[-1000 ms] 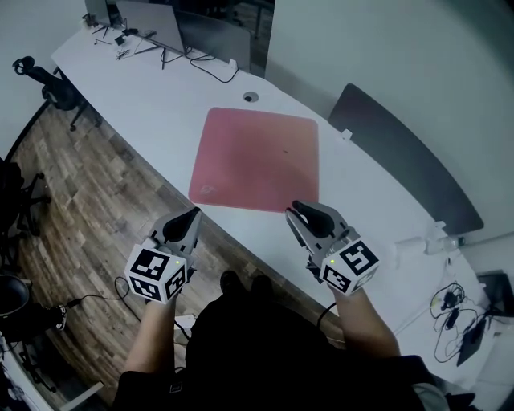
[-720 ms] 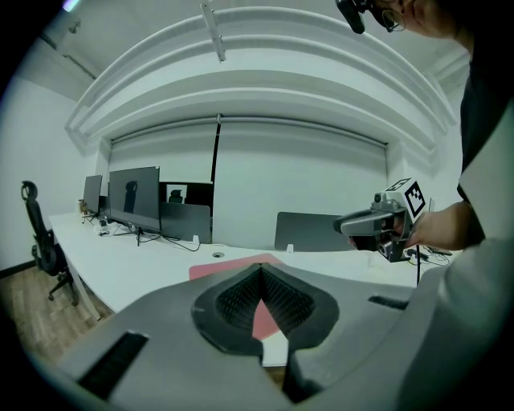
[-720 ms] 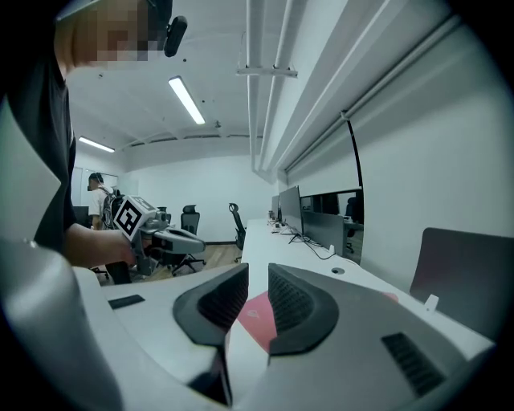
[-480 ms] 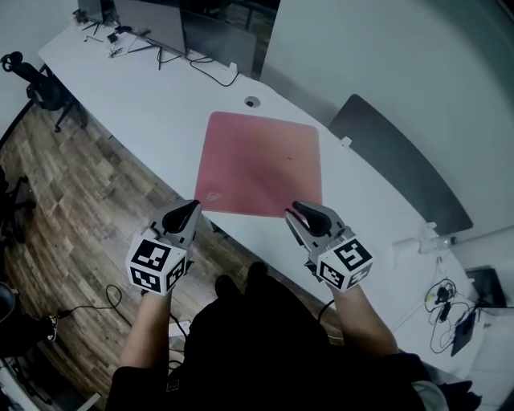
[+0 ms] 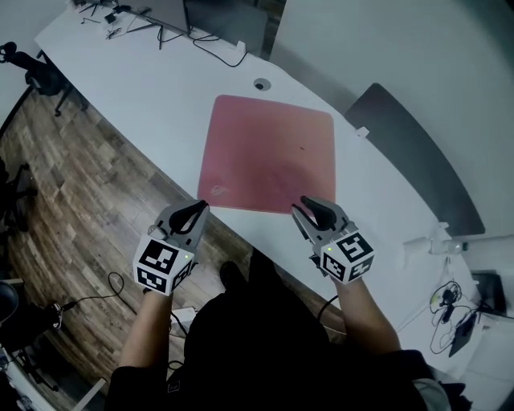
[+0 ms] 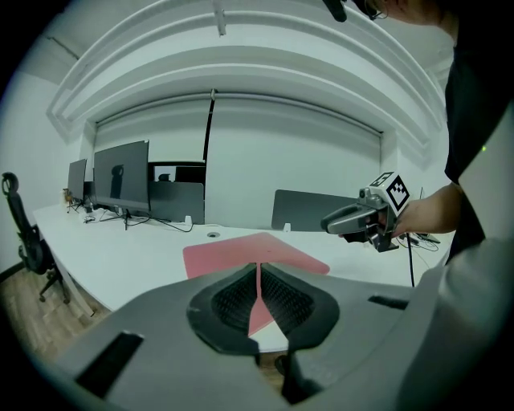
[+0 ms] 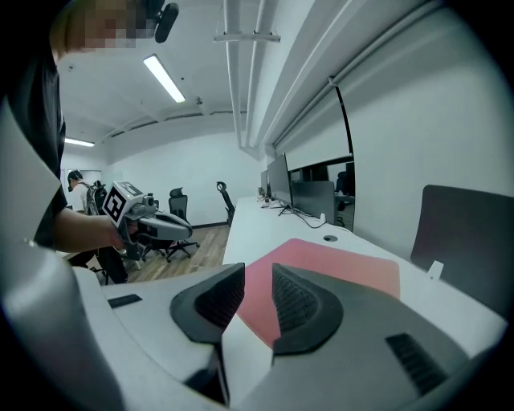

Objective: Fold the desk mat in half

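The pink desk mat (image 5: 269,152) lies flat and unfolded on the white desk (image 5: 161,104). My left gripper (image 5: 197,209) is shut with nothing in it, just short of the mat's near left corner, over the desk's front edge. My right gripper (image 5: 309,207) hovers at the mat's near right edge; its jaws are opening and nothing is between them. In the left gripper view the closed jaws (image 6: 257,277) point at the mat (image 6: 249,253), with the right gripper (image 6: 365,221) off to the right. The right gripper view shows parted jaws (image 7: 255,277) over the mat (image 7: 337,265).
Monitors (image 5: 217,20) and cables sit at the desk's far left end. A round cable hole (image 5: 261,84) lies just beyond the mat. A dark grey divider panel (image 5: 418,152) stands behind the desk. An office chair (image 5: 32,72) stands on the wooden floor at left.
Both grippers have edged forward toward the mat's near edge. The right gripper's jaws have spread wider. The left jaws stay shut.
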A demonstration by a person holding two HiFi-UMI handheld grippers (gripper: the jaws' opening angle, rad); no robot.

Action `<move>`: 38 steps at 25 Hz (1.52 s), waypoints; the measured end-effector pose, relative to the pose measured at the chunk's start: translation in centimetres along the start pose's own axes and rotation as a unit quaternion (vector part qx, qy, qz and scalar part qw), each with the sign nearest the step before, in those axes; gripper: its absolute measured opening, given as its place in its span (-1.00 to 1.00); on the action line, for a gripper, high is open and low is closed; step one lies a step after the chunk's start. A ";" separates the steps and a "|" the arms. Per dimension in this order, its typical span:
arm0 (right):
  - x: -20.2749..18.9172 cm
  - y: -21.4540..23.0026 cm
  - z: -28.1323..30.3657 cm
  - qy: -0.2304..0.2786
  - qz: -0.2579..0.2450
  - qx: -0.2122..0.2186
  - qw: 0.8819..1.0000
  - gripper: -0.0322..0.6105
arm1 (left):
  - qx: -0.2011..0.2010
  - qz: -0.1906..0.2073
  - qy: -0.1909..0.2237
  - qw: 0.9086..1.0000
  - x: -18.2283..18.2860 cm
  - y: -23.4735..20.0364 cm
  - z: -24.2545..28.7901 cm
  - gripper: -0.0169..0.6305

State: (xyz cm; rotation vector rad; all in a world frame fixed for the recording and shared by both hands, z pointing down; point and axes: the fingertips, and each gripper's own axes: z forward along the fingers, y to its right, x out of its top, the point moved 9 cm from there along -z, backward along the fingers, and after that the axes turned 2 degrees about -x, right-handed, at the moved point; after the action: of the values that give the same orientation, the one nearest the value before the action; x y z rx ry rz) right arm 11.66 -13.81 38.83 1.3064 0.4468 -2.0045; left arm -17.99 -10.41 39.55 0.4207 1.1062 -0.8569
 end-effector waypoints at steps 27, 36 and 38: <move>-14.2 5.6 7.6 -0.138 -0.044 0.028 0.989 -0.28 | -0.078 0.018 -0.152 0.985 -10.0 -0.8 14.2 -0.34; -15.2 5.8 8.7 -0.164 -0.092 0.028 0.982 -0.25 | -0.076 0.055 -0.166 0.982 -10.7 -0.7 15.9 -0.32; -15.3 5.9 8.8 -0.167 -0.104 0.031 0.980 -0.27 | -0.084 0.055 -0.166 0.981 -11.1 -0.3 16.3 -0.31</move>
State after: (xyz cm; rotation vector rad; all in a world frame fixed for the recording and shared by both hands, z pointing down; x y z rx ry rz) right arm 13.92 -17.77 56.82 0.9611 0.3745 -2.3756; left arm -10.46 -17.43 56.38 0.1874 0.8303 -0.6991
